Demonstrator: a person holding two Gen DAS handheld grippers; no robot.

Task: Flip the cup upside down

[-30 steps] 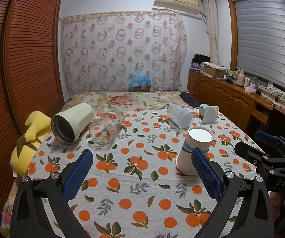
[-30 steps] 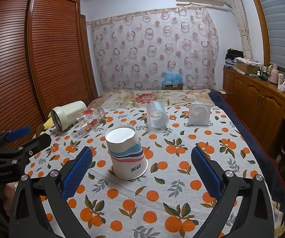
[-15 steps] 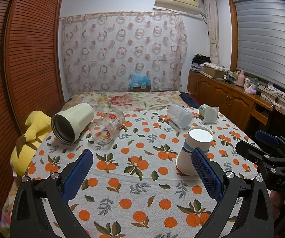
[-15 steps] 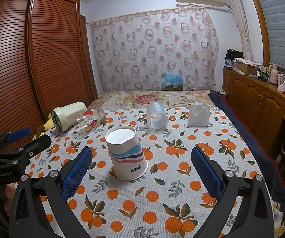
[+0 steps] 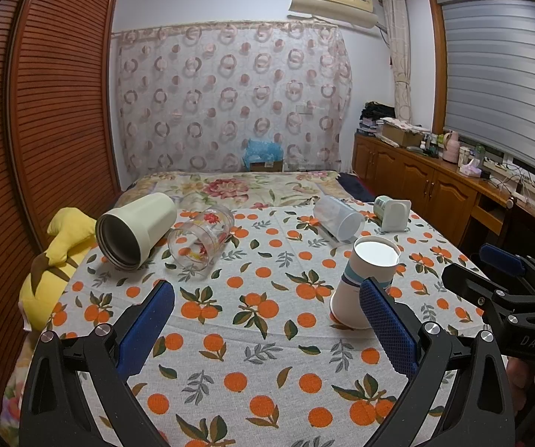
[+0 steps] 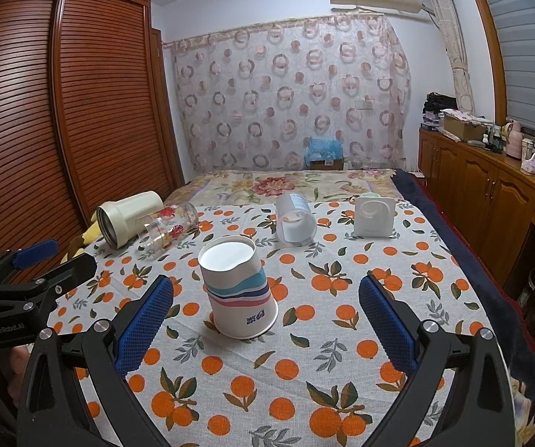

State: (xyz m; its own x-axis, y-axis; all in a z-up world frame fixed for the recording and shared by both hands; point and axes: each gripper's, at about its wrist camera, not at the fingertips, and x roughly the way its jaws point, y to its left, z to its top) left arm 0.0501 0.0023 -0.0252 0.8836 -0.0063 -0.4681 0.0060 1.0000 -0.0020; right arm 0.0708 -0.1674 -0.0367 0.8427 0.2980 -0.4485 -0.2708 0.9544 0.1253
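A striped paper cup (image 6: 239,287) stands upside down on the orange-print tablecloth, wide rim on the cloth and white base up. In the left wrist view the paper cup (image 5: 364,279) is just behind my right blue pad. My right gripper (image 6: 265,320) is open and empty, its pads on either side of the cup and nearer to me. My left gripper (image 5: 267,324) is open and empty, to the left of the cup. Each gripper also shows in the other's view: the left gripper (image 6: 32,268), the right gripper (image 5: 498,272).
A cream tumbler (image 5: 133,229), a printed glass (image 5: 200,238) and a clear plastic cup (image 5: 338,219) lie on their sides at the back of the table (image 5: 252,339). A white mug (image 5: 394,214) is at the back right. A yellow plush (image 5: 58,260) hangs off the left edge. Wooden cabinets (image 6: 491,201) stand to the right.
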